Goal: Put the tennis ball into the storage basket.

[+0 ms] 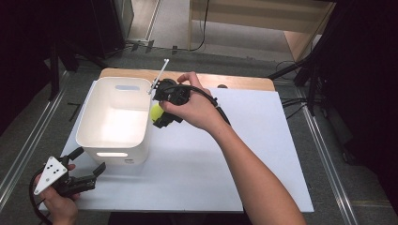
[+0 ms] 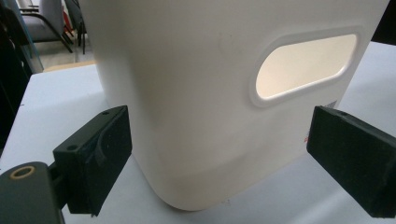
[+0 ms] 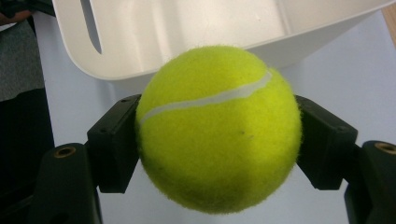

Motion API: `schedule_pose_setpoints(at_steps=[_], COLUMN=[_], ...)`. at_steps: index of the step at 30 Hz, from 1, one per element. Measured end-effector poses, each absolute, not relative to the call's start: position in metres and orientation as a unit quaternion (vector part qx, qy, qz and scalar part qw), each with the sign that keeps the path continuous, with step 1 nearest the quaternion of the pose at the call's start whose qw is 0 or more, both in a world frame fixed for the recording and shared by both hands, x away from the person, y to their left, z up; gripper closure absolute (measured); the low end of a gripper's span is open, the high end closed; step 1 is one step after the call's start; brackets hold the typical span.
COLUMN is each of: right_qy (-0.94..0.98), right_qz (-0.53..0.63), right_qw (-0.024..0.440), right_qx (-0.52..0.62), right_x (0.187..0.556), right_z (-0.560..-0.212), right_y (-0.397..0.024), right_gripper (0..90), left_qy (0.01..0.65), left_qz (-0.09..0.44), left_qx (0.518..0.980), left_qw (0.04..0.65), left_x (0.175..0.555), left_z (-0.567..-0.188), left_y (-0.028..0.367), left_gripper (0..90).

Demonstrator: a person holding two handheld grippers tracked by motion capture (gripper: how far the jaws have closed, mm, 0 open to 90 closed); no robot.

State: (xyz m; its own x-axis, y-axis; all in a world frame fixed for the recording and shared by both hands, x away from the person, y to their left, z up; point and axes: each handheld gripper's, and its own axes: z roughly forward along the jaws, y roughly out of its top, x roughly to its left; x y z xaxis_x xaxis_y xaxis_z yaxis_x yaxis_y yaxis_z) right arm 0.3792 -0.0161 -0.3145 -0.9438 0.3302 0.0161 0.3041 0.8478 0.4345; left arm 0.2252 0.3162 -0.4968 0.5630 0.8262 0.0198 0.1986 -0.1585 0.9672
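White bin point(image 3: 196, 28) behind jaw-clamped tennis ball point(image 3: 218, 128)

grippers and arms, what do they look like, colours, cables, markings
Both grippers are black, each with two blocky jaws ending in flat rectangular pads. The left gripper carries a grey three-cornered plate with dark dots. A black cable trails from the right gripper. Both forearms are bare, with no sleeves visible.

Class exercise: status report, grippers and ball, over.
Right gripper shut on tennis ball, at white bin rim. Left gripper open, facing bin wall. Nothing blocking.
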Motion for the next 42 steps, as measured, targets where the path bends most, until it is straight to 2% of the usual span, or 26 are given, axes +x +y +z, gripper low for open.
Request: schedule_pose_setpoints(at_steps=[42], right_qy=[0.969], right_qz=[0.217], right_qw=[0.013], right_qx=[0.114], right_x=[0.372], right_z=[-0.321], right_y=[0.056], right_gripper=[23.8], left_qy=[0.366], left_qz=[0.289], left_qx=[0.697], left_qw=[0.544], left_x=[0.226], left_z=[-0.497], left_y=[0.318], left_gripper=[7.3])
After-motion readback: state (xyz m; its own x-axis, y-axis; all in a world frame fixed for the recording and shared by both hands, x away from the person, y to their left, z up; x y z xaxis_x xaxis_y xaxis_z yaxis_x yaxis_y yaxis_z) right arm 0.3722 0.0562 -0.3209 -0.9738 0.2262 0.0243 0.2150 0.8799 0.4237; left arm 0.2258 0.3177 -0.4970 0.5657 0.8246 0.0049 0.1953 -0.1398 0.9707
